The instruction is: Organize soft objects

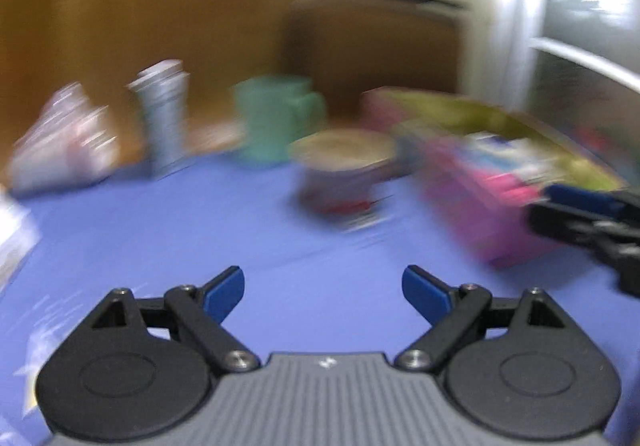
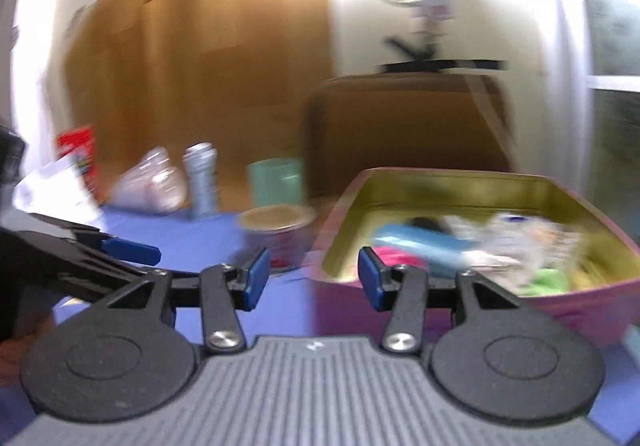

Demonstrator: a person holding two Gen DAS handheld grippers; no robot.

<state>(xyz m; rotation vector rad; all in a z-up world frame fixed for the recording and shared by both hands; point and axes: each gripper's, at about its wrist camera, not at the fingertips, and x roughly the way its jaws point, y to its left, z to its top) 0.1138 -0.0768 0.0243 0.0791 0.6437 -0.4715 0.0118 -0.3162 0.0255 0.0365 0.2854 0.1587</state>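
Note:
A pink tin (image 2: 440,175) with a gold inside stands on the blue cloth at the right. In it lie several soft things: a light blue roll (image 2: 420,246), a pink cloth (image 2: 396,256), a green cloth (image 2: 548,280) and a crumpled white piece (image 2: 512,242). My right gripper (image 2: 313,266) is open at the tin's near left corner, with nothing between its fingers. My left gripper (image 1: 323,278) is open wide over bare blue cloth and holds nothing. The tin (image 1: 480,205) is blurred to its right, where the right gripper (image 1: 560,209) reaches in from the edge.
A round tub (image 1: 344,165) stands left of the tin. Behind it are a green cup (image 1: 276,113), a silver bottle (image 1: 164,117) and a clear plastic bag (image 1: 64,141). A red box (image 2: 78,145) and white paper (image 2: 56,185) are at the far left. Cardboard boxes (image 2: 200,65) rise at the back.

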